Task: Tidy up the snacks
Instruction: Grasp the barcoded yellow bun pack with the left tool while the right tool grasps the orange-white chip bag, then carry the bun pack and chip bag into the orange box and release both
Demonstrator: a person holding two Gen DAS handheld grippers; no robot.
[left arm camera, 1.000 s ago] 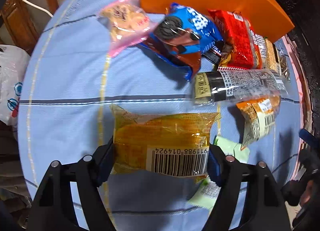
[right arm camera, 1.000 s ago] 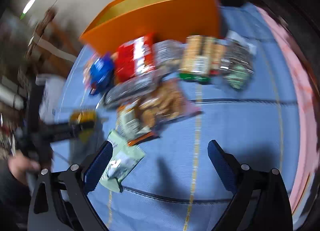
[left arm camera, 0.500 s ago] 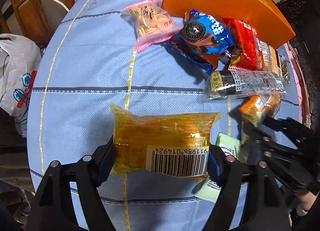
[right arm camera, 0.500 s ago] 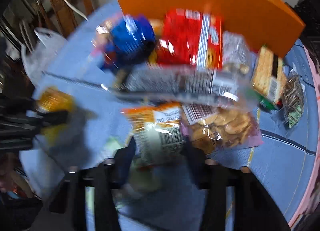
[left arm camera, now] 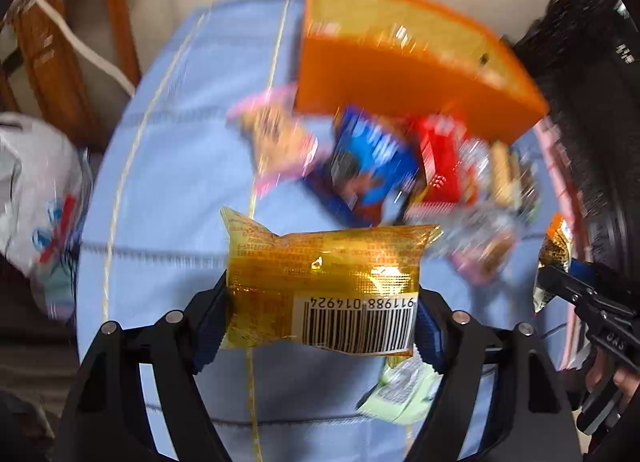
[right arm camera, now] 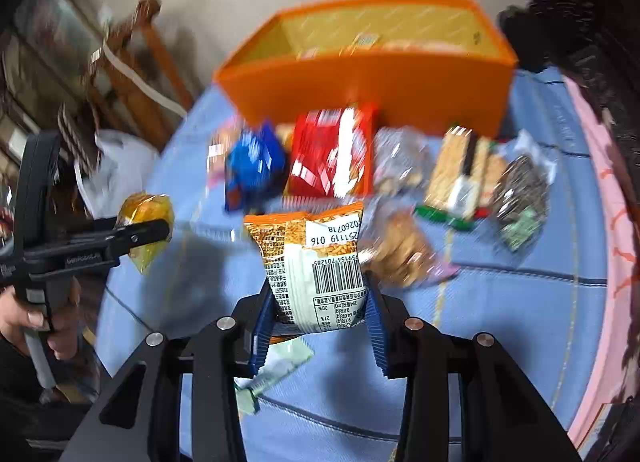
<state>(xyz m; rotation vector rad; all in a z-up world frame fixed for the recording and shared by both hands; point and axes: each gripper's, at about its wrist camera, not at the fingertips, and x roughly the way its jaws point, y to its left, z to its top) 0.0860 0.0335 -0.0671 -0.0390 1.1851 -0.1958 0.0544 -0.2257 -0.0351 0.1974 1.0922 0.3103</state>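
My left gripper [left arm camera: 320, 326] is shut on a yellow snack packet [left arm camera: 320, 282] and holds it above the blue tablecloth; it also shows in the right wrist view [right arm camera: 148, 230]. My right gripper [right arm camera: 318, 326] is shut on an orange-and-white snack bag [right arm camera: 316, 262], lifted off the table; this bag shows at the right edge of the left wrist view [left arm camera: 554, 254]. An open orange box [right arm camera: 372, 82] stands at the far side of the table, with some items inside. Several snacks lie in front of it: a blue pack [right arm camera: 256, 166], a red pack [right arm camera: 332, 158], a pink bag [left arm camera: 272, 138].
A pale green packet [right arm camera: 276, 374] lies on the cloth under my right gripper. A cracker pack [right arm camera: 464, 178] and a seed bag [right arm camera: 520, 194] lie at the right. A wooden chair [left arm camera: 52, 42] and a white plastic bag [left arm camera: 36, 190] are off the table's left edge.
My right gripper closed on the orange-and-white bag and lifted it. Both grippers rose and pulled back, so the inside of the orange box now shows. The left keeps the yellow packet.
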